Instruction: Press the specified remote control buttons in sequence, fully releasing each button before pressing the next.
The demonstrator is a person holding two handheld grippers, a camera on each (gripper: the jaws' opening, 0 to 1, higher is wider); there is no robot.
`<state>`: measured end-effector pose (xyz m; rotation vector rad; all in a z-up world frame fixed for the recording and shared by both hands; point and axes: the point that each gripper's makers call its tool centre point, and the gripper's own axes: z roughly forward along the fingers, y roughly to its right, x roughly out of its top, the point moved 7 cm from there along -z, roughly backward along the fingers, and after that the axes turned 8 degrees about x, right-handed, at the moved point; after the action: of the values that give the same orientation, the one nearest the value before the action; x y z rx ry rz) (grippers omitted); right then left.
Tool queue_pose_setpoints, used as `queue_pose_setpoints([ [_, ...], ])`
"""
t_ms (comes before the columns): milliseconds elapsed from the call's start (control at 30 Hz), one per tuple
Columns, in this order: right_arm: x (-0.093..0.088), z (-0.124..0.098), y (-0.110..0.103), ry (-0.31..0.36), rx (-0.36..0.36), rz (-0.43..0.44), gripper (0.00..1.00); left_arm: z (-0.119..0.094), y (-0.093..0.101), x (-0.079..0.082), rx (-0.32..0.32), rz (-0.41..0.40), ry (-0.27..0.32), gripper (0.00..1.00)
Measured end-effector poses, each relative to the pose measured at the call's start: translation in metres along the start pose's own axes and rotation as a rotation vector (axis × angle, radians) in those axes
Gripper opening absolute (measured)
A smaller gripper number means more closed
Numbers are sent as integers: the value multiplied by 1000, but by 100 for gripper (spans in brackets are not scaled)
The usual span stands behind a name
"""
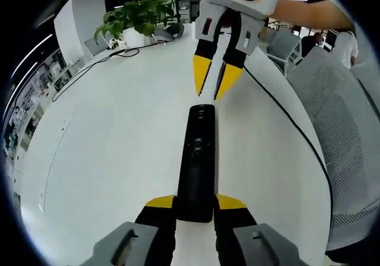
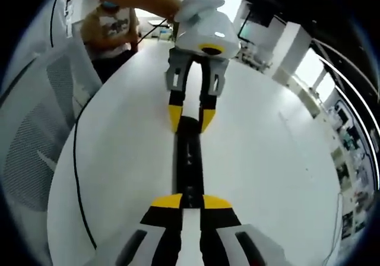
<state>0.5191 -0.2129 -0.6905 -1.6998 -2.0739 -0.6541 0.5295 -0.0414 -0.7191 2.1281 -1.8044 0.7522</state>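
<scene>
Remote (image 1: 198, 159) on table (image 1: 107, 147), between both grippers.

The left gripper (image 1: 196, 205), yellow-tipped and black, clamps the near end of a long black plastic remote control (image 1: 198, 162) lying on the white table (image 1: 119, 147). Just beyond the remote's far end, the right gripper (image 1: 212, 82) points down, jaws nearly together.

surface: white table (image 1: 107, 159), glossy, rounded edge | on it: black remote control (image 1: 198, 165) flat, centre of frame, lengthwise up the frame | black cable (image 1: 291, 120) along right edge of tabletop | second cable (image 1: 89, 67) upper left | potted plant (image 1: 138, 18) at top, far end
</scene>
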Motion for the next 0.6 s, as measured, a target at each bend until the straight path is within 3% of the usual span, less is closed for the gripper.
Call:
queue_pose_setpoints([
  [600,-3,-2,-1,-75,17,-32,0,0,0,1,2,6,-8,23],
])
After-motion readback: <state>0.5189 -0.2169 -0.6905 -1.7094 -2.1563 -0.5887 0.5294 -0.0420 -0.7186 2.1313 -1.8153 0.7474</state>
